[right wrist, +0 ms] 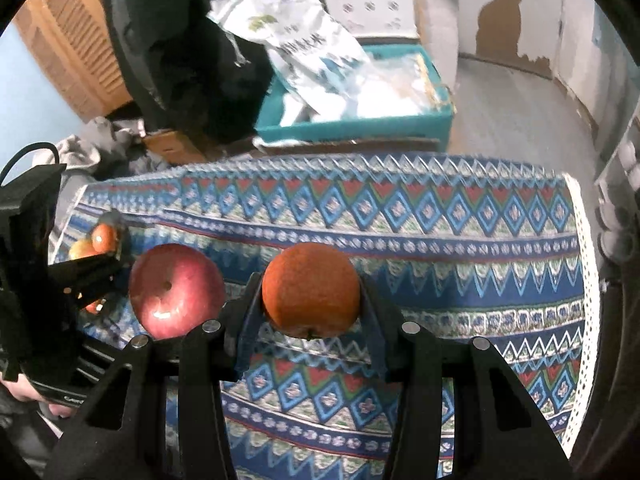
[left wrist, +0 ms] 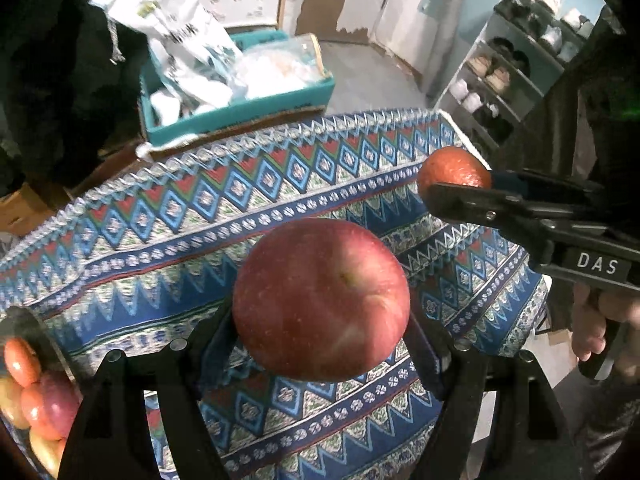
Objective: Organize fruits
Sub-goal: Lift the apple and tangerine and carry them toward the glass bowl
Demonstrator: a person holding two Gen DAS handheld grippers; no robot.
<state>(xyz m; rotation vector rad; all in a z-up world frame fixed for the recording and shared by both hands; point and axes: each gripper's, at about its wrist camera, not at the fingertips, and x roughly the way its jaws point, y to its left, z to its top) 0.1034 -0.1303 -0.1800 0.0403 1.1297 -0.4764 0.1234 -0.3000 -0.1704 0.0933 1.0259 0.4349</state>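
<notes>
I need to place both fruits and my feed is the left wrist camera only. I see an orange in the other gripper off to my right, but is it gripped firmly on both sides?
Observer: Yes. In the right wrist view the orange sits squarely between both fingers of the right gripper, pressed on each side.
Operator: Which way is its stem end facing?
Observer: Downward, toward the patterned tablecloth; a small dark stem nub shows at its bottom.
Operator: And my apple, seen from that side?
Observer: The apple is off the cloth, its dimple facing that camera, held in the left gripper.
Operator: Where is the fruit pile from there?
Observer: Beyond the apple, at the cloth's left end.
</notes>
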